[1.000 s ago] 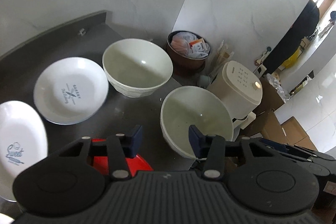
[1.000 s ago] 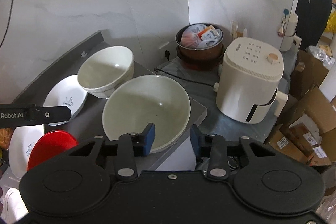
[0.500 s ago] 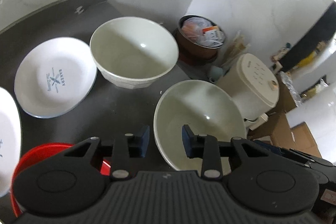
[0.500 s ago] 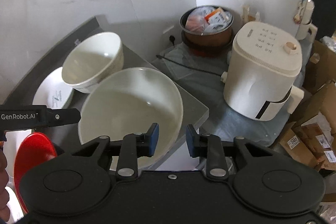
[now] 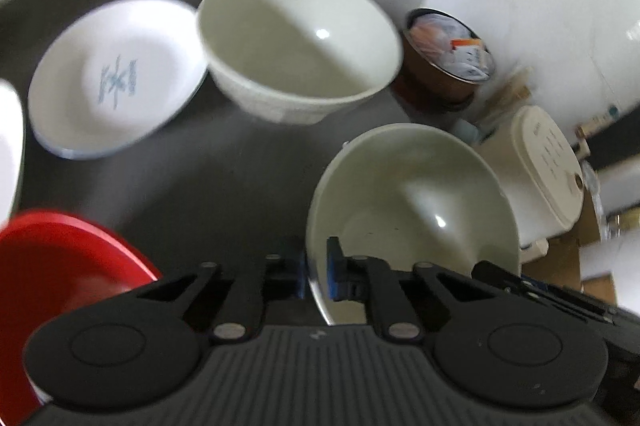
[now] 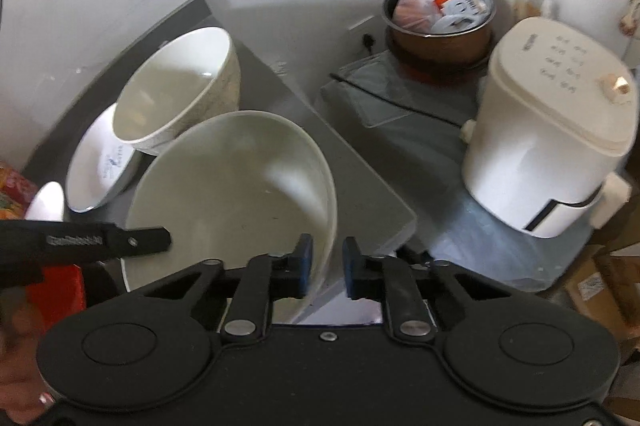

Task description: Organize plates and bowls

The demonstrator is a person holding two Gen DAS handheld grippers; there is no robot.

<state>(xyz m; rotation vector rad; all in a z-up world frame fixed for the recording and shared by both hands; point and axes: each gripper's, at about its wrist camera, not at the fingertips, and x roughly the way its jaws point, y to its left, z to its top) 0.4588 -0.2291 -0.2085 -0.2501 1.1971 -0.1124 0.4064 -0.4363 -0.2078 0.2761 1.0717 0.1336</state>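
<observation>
My left gripper [image 5: 316,272] is clamped on the near rim of the green bowl [image 5: 416,202]: one blue pad sits outside the wall, the other inside, with the rim pinched between them. My right gripper [image 6: 325,266] straddles the same bowl's rim [image 6: 240,194] on its right side. One pad is inside the wall; the other stands outside with a narrow gap, so I cannot tell whether the jaws are closed on it.

All positions below are given relative to the green bowl, which sits at the right-hand edge of the grey counter [image 5: 224,182].

- Cream bowl [image 5: 296,42]: behind it and slightly left, upright, apart from it on the counter.
- White plate [image 5: 116,78]: to the far left behind it, touching or tucked just under the cream bowl's left side; blue print at its centre, blurred.
- Second white plate [image 5: 10,146]: further left, cut off by the frame edge.
- Red plate [image 5: 60,274]: to the near left, partly hidden behind my left gripper body.
- Brown pot [image 6: 440,22]: behind and to the right, off the counter, holding packets.
- White appliance [image 6: 552,134]: to the right, off the counter, on a lower surface.

In the right wrist view, the left gripper's black arm [image 6: 104,240] crosses the bowl's left edge.
</observation>
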